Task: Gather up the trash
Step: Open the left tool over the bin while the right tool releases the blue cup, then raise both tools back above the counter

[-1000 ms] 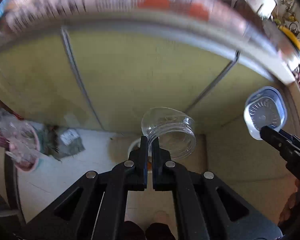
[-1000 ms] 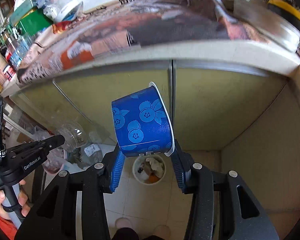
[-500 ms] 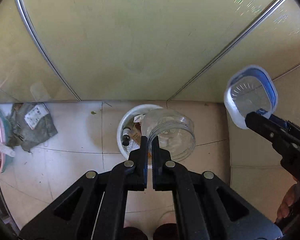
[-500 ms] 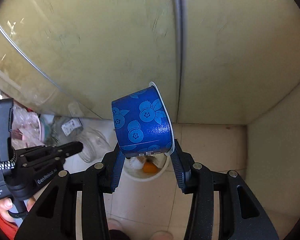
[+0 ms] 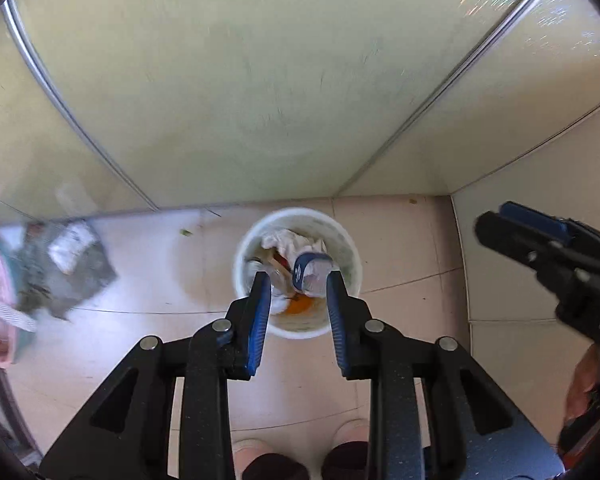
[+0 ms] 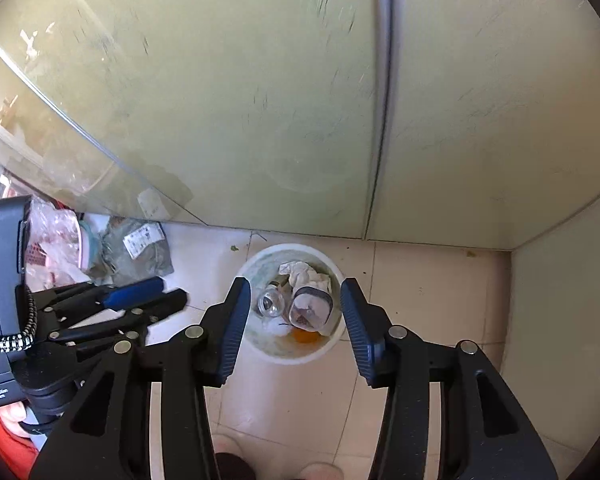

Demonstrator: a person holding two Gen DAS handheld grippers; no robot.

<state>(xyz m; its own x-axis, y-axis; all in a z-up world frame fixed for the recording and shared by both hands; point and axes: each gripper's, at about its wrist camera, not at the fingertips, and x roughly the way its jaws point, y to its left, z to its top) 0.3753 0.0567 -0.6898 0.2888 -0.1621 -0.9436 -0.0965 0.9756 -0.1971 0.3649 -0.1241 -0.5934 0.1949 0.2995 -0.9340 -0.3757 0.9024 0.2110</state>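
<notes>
1. Tiled floor [image 6: 420,292], lower frame; green cabinet doors [image 6: 260,100] above.
2. White trash bin [image 6: 300,354], centre: holds blue cup [image 6: 311,308], clear jar [image 6: 271,303], crumpled tissue [image 6: 300,272].
3. Left gripper [image 5: 296,280]: jaws apart, empty.
4. Right gripper [image 6: 294,292]: jaws wide, empty.

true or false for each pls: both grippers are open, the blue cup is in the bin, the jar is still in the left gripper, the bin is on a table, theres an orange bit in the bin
1. Both grippers are open. True: the left gripper and the right gripper both stand with jaws apart and empty.
2. The blue cup lies inside the white bin. True.
3. The left gripper holds the glass jar. False: the jar lies in the bin beside the cup.
4. The bin stands on a table. False: it stands on the tiled floor.
5. An orange scrap shows in the bin. True.
</notes>
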